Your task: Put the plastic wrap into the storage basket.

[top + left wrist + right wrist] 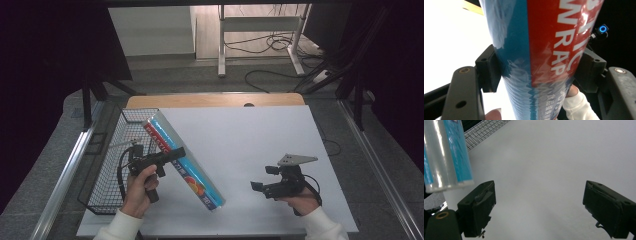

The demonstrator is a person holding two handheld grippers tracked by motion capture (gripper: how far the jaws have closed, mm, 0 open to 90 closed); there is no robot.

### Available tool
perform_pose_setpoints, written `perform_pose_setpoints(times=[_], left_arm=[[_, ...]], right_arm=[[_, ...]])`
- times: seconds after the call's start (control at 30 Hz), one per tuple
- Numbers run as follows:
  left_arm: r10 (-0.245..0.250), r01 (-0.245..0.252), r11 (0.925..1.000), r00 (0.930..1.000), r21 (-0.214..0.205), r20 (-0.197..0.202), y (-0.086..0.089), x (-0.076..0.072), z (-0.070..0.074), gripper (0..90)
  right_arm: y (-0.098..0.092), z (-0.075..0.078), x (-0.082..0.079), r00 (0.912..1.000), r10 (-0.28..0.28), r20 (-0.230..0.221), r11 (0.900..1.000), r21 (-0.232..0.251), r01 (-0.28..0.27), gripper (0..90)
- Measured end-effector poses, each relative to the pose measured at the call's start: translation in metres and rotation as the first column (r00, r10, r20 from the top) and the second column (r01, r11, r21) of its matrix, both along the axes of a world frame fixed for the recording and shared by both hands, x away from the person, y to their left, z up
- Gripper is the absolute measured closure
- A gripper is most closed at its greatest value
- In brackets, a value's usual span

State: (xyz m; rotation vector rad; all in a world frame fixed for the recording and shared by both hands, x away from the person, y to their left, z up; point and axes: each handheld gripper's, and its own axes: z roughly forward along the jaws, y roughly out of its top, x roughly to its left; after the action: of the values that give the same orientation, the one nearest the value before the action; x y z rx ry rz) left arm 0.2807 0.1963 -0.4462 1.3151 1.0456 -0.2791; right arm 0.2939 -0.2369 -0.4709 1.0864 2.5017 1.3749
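Observation:
A long box of plastic wrap (182,160), blue and red with white lettering, is held slantwise over the left part of the table, its far end above the wire basket (111,165). My left gripper (172,155) is shut on the box near its middle; in the left gripper view both pads (489,68) press the sides of the plastic wrap box (541,50). My right gripper (260,187) stands open low over the white table at the right, nothing between its jaws. In the right gripper view the box's near end (446,155) hangs at upper left.
The black wire basket sits at the table's left edge, its mesh corner (484,130) seen in the right gripper view. The white tabletop (250,140) stretches between the two hands. Floor cables and a desk frame (260,35) lie beyond the far edge.

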Motion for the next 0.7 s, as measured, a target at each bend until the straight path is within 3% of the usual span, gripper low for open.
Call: perform_pose_setpoints(times=[0.23,0.7], left_arm=[[0.045,-0.045,0.9988,0.9987,0.016,0.026,0.023,-0.010,0.018,32.0],[0.107,-0.110,0.9925,0.9933,0.054,0.044,0.072,-0.013,0.032,32.0]], right_arm=[[-0.008,-0.002,-0.001,1.0000,-0.002,0.007,1.0000,0.002,0.002,14.1],[-0.012,-0.004,0.000,0.9990,-0.042,0.015,0.9989,-0.018,0.043,14.2]])
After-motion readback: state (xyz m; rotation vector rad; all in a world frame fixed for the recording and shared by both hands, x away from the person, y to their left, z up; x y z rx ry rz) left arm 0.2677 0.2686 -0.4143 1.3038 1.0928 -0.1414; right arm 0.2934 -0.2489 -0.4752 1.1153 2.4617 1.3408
